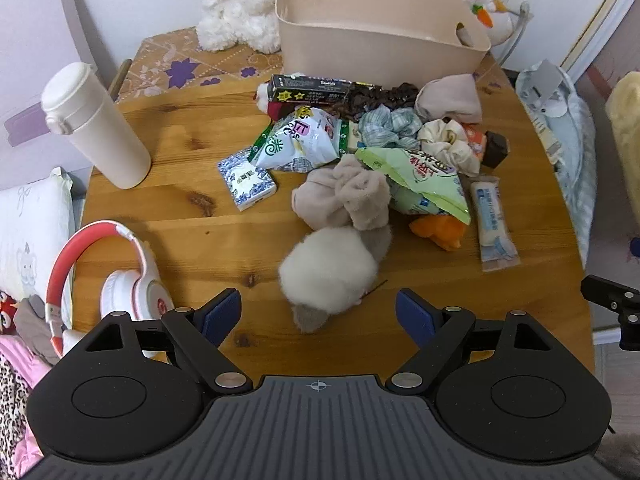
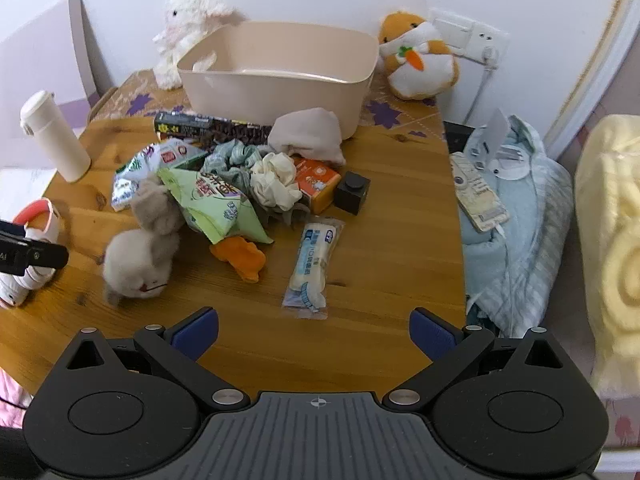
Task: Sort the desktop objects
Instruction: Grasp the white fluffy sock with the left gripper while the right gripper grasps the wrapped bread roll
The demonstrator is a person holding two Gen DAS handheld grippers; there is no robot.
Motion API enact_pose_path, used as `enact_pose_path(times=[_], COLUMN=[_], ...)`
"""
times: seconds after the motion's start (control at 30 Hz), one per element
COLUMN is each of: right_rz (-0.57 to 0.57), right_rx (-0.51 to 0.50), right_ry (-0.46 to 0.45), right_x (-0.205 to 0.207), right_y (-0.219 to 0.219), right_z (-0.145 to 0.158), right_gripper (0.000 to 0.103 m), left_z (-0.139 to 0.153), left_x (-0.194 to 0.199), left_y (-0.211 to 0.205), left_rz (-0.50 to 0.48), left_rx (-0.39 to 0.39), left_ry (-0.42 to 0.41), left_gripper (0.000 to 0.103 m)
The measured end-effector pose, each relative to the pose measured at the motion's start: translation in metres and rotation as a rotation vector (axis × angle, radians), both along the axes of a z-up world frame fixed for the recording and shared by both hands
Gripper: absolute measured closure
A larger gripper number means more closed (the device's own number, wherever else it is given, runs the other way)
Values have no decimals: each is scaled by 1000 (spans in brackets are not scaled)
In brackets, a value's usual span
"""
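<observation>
A heap of small things lies on the round wooden table [image 1: 168, 236]: snack bags [image 1: 298, 142], scrunchies [image 1: 386, 128], a tissue pack [image 1: 246, 180], a long wrapped packet [image 2: 314, 264], an orange carton [image 2: 318, 182] and a black cube [image 2: 352, 192]. Nearest me lies a grey and white plush rabbit [image 1: 332, 270], blurred in both views. My left gripper [image 1: 318, 312] hovers open just in front of the rabbit, nothing between its blue pads. My right gripper [image 2: 314, 334] hangs open over bare wood, below the packet. A beige bin [image 2: 280, 76] stands behind the heap.
A white bottle [image 1: 96, 126] stands at the left, with red and white headphones [image 1: 120, 280] near the left edge. A white plush [image 2: 188, 24] and an orange plush [image 2: 420, 56] flank the bin. Blue bedding [image 2: 516, 216] lies off the table's right edge.
</observation>
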State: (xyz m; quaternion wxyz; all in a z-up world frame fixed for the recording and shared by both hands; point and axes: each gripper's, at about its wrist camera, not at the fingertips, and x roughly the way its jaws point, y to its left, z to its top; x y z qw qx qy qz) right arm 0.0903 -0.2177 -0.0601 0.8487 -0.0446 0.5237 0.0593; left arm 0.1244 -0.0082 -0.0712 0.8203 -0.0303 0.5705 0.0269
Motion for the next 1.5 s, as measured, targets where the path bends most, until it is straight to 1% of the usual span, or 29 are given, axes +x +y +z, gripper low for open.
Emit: enact_pose_path(times=[0.2, 0.37, 0.5, 0.7, 0.77, 0.87, 0.93, 0.97, 1.0, 1.13, 1.27, 1.33, 1.43, 1.47, 1.5], right_rz=[39, 60, 66, 55, 56, 54, 59, 61, 62, 56, 59, 64, 73, 77, 78], right_rx=[4, 4, -24, -8, -12, -35, -54, -60, -63, -70, -65, -67, -59, -48, -34], right_ry=[26, 62, 91, 117, 120, 114, 106, 105, 109, 130, 140, 137, 138, 143, 139], right_x=[23, 41, 53, 74, 81, 94, 100, 104, 107, 117, 120, 119, 119, 120, 120], right_y=[-3, -4, -3, -8, -7, -4, -2, -1, 0, 3, 4, 5, 7, 8, 8], right_z=[-25, -51, -70, -94, -100, -110, -115, -118, -121, -134, -142, -144, -146, -146, -146], right_gripper=[0, 0, 0, 0, 0, 0, 4, 8, 10, 12, 14, 17, 27, 32, 37], left_z=[-32, -61, -79, -103, -109, -117, -122, -125, -127, -133, -144, -146, -146, -145, -144], left_x=[22, 33, 39, 48, 52, 56, 58, 59, 60, 64, 68, 67, 66, 65, 64], left_y=[-3, -1, -2, -4, -5, -10, -13, -14, -15, -16, -13, -12, -13, -14, -14], left_rz=[5, 5, -6, -13, -23, -49, -60, -60, -57, -52, -44, -52, -78, -84, -91], left_rx=[13, -5, 15, 49, 48, 68, 70, 68, 64, 57, 42, 43, 44, 44, 43], left_ry=[31, 49, 69, 89, 96, 85, 75, 72, 65, 44, 79, 74, 51, 39, 29], left_gripper=[17, 17, 18, 17, 17, 17, 17, 17, 17, 18, 18, 18, 21, 25, 30])
